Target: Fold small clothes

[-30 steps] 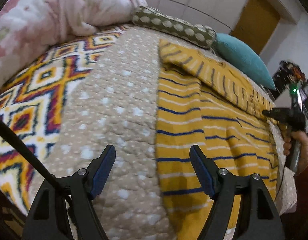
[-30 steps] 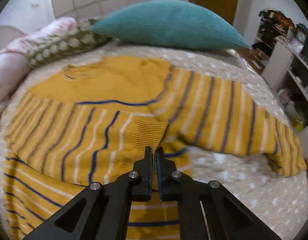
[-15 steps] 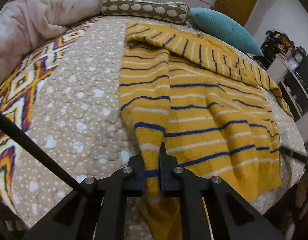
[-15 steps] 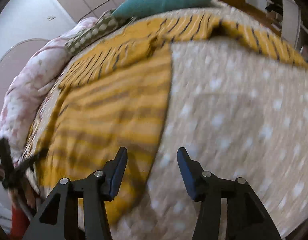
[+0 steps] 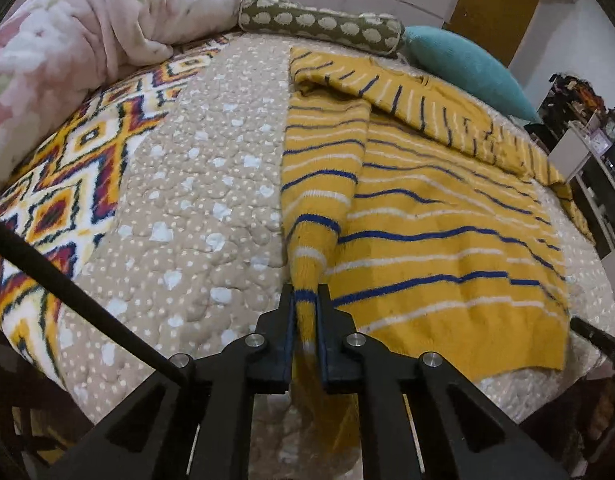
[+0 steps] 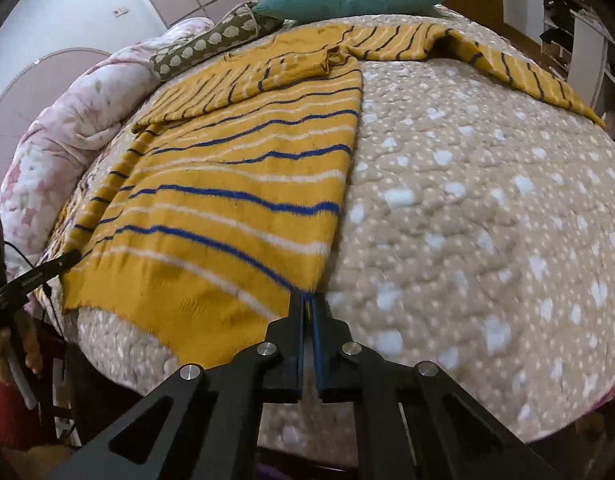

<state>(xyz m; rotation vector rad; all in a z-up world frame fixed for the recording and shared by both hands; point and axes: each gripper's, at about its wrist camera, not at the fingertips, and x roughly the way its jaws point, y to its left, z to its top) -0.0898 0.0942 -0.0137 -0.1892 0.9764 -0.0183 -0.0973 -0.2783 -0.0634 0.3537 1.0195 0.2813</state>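
Note:
A yellow sweater point(image 5: 447, 216) with blue and white stripes lies spread on the bed, one sleeve folded across its top. My left gripper point(image 5: 306, 300) is shut on the sweater's near left hem corner, which is pulled up into a ridge. In the right wrist view the sweater point(image 6: 235, 184) lies to the left, and my right gripper point(image 6: 307, 304) is shut on its near right hem corner at the bed's edge. The other sleeve point(image 6: 519, 68) stretches out to the far right.
The bed has a beige dotted quilt point(image 5: 211, 200) and a patterned blanket point(image 5: 67, 168) at left. A pink duvet point(image 5: 87, 20), an olive bolster point(image 5: 319, 24) and a teal pillow point(image 5: 467, 68) lie at the head. Shelves point(image 5: 587, 148) stand to the right.
My left gripper closed on the left hem corner and lifted it. My right gripper let go of the folded sleeve, moved to the hem, and closed on the right corner.

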